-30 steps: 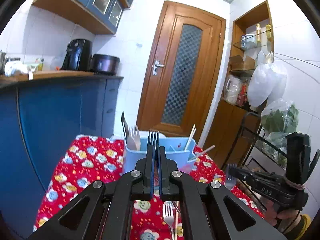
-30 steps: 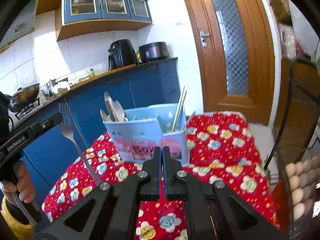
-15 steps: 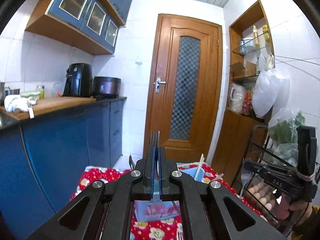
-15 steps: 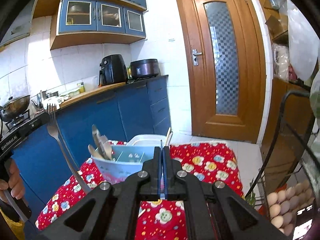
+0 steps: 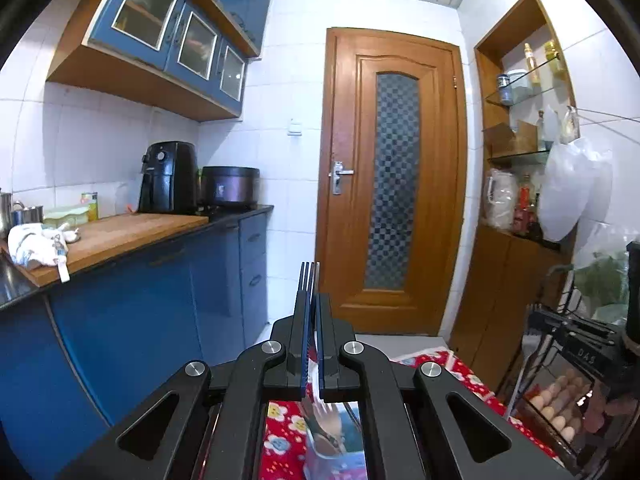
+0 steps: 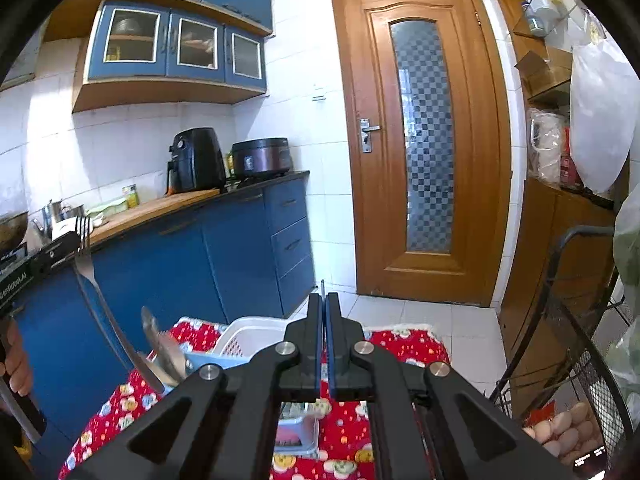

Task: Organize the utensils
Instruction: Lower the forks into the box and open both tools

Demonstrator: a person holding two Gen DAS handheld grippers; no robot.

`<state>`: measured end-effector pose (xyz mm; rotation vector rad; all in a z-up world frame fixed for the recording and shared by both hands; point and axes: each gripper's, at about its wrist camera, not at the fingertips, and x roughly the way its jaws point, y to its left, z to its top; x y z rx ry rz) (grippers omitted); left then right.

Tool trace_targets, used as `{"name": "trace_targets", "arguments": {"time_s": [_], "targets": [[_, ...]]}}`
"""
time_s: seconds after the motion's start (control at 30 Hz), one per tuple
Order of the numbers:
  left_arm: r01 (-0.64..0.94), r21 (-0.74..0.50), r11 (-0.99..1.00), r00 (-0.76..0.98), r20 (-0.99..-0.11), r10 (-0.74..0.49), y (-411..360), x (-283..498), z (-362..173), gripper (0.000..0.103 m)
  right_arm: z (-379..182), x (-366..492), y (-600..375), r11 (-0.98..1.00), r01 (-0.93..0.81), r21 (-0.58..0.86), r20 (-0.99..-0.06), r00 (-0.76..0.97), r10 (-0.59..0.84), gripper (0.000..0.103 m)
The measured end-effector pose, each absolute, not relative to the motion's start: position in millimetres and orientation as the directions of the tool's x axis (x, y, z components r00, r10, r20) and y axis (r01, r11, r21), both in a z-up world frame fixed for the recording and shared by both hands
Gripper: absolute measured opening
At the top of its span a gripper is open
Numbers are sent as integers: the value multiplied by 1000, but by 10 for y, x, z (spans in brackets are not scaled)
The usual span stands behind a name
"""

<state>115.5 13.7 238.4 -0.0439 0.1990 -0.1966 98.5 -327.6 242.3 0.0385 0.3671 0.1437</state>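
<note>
**Fork clamped in L gripper, both grippers lifted above the caddy**

Fork [image 5: 309, 280] sits between my left gripper [image 5: 311, 300] fingers, tines poking out past the tips, pointing up toward the door [image 5: 394, 176]. From the right wrist cam I see the same fork [image 6: 86, 248] at far left, head up by the L gripper's tip, long handle slanting down-right to just in front of the utensil caddy [image 6: 224, 360]. L jaws are clamped on the fork. My right gripper [image 6: 322, 308] has jaws pressed together; a thin dark sliver shows at the tips, can't tell what it is.

Vs 1 s ago: both cams have come up. Caddy was mid-frame then w/ forks, spoons and chopsticks standing in it; now it's at the bottom edge, mostly behind the gripper bodies. L view now shows mostly door and blue cabinets [image 5: 160, 320]; only a strip of red floral tablecloth [image 5: 280, 432] is left. Fork is unchanged in the L jaws. Both grips same as before.

Fork: plain metal, four tines, slim flat handle, shiny. Caddy: pale blue plastic w/ pink label, spoons [image 6: 160, 344] leaning in its left compartment, white basket [image 6: 252, 332] just behind it. Person's hand [image 6: 16, 364] on L gripper handle at far left. Wire rack w/ eggs [image 6: 568, 428] at right.
</note>
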Motion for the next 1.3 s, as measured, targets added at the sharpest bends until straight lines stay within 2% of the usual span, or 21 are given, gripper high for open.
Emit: {"name": "trace_targets", "arguments": {"time_s": [0.27,0.63,1.0,1.3], "targets": [[165,-11,986,967,-196,-164,82,1410,2372,2,2487,1273,-3248,994,-95,51,-317,943,106,3],[171,16,985,952,-259,-161,-48,1595,2018,2,2266,1476,-3042,996,-87,-35,-307,949,72,3],[195,5,981,931,-317,-183,-109,1624,1706,2,2091,1544,-2879,991,-108,-78,-319,944,78,3],[205,-9,979,918,-345,-196,-112,1666,1578,2,2244,1571,-2909,994,-81,-74,-279,958,58,3]]}}
